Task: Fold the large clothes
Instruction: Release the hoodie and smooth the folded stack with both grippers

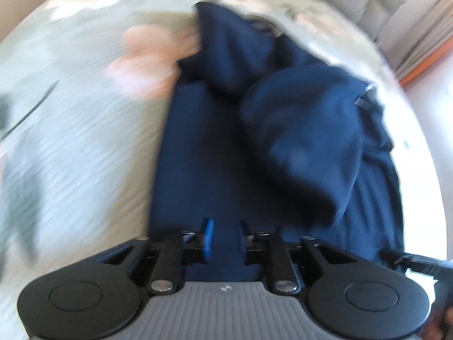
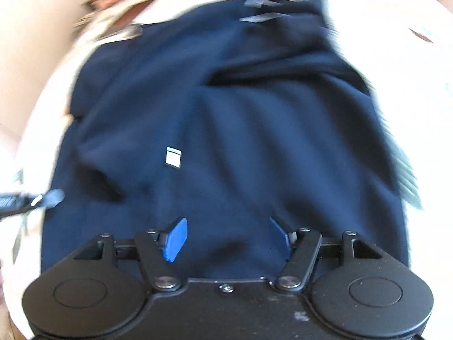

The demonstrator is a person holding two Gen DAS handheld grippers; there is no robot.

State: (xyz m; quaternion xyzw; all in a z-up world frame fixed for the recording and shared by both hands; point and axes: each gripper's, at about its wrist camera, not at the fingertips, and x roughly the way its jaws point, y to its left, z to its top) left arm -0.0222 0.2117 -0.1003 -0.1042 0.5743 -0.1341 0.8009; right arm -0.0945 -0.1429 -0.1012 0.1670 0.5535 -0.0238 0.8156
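Right wrist: rumpled navy garment (image 2: 226,119).

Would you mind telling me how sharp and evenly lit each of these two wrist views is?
Left wrist view: the floral bedspread is streaked with motion blur and overexposed at the right edge, while the left gripper stays sharp. Right wrist view: the navy garment blurs at its far edge, its white tag reads crisply, and surroundings are washed out.
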